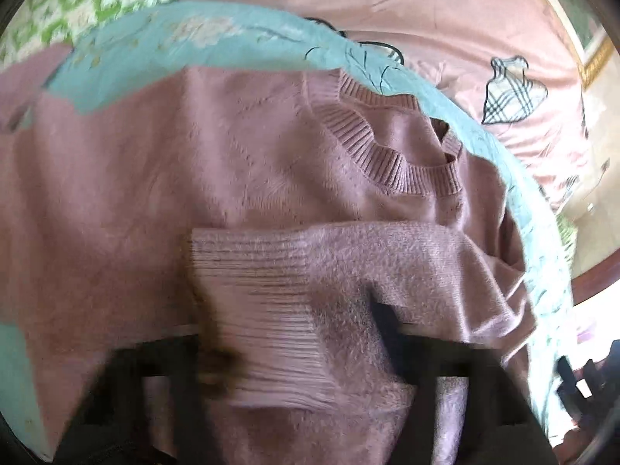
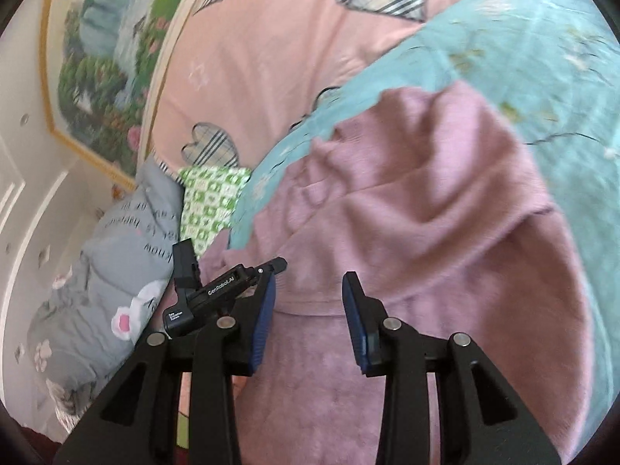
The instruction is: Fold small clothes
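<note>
Spread across a teal floral blanket (image 1: 162, 42) on the bed, the pink knit sweater (image 1: 162, 178) lies ahead of both tools; left gripper (image 1: 310, 352) pinches its ribbed sleeve cuff (image 1: 248, 271), nearer than the right gripper (image 2: 309, 314), jaws apart and empty.

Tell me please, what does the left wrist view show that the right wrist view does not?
Only the left wrist view shows the sweater's ribbed collar and a ribbed cuff draped over the left gripper, hiding most of its fingers. Only the right wrist view shows the right gripper, open with nothing between its blue pads, a grey pillow and a landscape painting. Both show the pink sweater, the turquoise sheet under it, and the pink bedcover with plaid patches.
</note>
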Motion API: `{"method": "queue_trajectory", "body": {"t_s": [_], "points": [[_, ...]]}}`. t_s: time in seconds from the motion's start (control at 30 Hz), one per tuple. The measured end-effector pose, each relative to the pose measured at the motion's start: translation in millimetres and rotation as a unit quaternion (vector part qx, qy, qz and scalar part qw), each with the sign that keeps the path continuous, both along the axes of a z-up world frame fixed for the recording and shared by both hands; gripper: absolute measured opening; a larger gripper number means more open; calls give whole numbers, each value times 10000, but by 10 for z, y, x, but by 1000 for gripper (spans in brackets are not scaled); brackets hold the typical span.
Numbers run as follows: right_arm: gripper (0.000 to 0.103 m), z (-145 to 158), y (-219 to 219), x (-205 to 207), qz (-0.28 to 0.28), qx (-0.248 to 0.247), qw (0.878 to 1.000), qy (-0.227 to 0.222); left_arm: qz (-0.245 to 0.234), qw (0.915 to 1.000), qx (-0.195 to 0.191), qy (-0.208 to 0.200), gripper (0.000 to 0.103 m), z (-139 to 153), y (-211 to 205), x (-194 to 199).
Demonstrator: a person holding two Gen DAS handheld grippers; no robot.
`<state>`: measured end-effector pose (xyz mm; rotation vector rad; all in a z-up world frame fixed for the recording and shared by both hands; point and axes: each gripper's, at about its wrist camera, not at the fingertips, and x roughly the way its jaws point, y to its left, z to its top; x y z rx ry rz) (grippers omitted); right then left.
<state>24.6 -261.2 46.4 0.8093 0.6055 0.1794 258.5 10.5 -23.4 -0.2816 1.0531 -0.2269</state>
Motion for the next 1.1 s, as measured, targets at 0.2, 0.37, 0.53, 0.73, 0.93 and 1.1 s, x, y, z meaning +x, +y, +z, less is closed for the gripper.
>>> {"method": "queue_trajectory", "body": {"t_s": [0.2,0.37,0.53,0.73,0.93,1.1], "points": [[37,116,-213,-116,-400,-200,9989,-118,63,9888,-745,-1288,3,734,354,-559],[38,-3,-393,-21,-711,-455,9963,174,156,9947,-296,-976,3,389,599,-542],[55,-133,-665,351,-915,-930,9898,571,390,9926,-508,-1027,3,191,766,-644],[66,-342,-1098,983,-879,-1230,9834,1004,491,9919,-403,-1097,3,144,802,-682],[15,-643,-1012,1360,7,-1311,9827,1308,359,9934,-163,-1080,3,149,647,-614],[10,-100,-1214,1006,-640,-1898,9780,584,105,9919,-87,-1265,3,248,346,-442]]}}
